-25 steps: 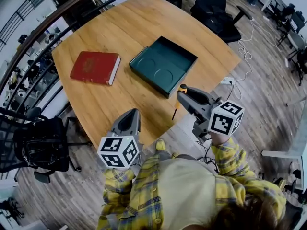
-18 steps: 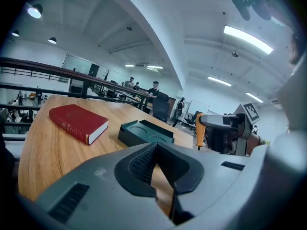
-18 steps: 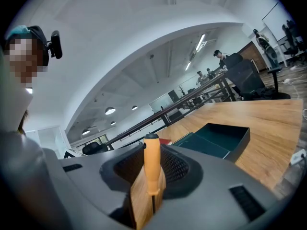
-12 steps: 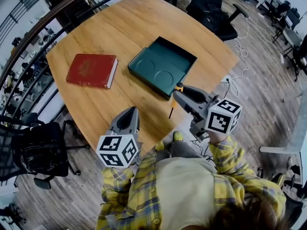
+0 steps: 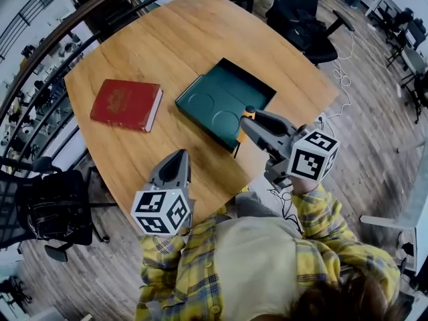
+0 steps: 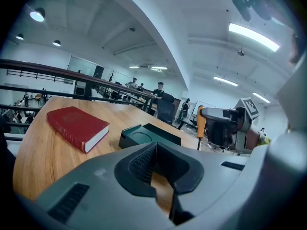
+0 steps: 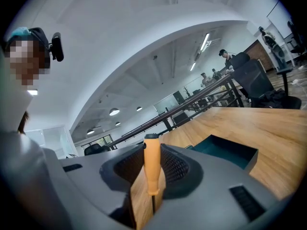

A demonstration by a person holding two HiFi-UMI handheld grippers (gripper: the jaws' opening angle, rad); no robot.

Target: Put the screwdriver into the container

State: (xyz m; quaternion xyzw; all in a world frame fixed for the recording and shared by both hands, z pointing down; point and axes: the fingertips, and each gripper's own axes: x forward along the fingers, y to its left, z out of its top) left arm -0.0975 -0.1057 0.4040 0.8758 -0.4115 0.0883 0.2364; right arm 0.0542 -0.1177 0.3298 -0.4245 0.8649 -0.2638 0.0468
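Observation:
My right gripper (image 5: 249, 121) is shut on the orange handle of the screwdriver (image 5: 248, 115). The tool hangs upright, its thin shaft pointing down past the near edge of the dark green container (image 5: 221, 99). The open, empty container rests on the wooden table (image 5: 167, 45). In the right gripper view the screwdriver (image 7: 152, 169) stands between the ribbed pads, with the container (image 7: 225, 152) ahead to the right. My left gripper (image 5: 180, 156) hovers over the table's near edge, shut and empty. Its own view shows the container (image 6: 148, 134) and the held screwdriver (image 6: 201, 121).
A red book (image 5: 127, 104) lies on the table left of the container, also visible as the book (image 6: 76, 127) in the left gripper view. A black office chair (image 5: 53, 209) stands off the table's left, another chair (image 5: 301, 19) at the far side. A white cable (image 5: 344, 79) trails on the floor.
My right gripper has carried the screwdriver forward, from over the table's near edge to the container's near rim. The left gripper has hardly moved.

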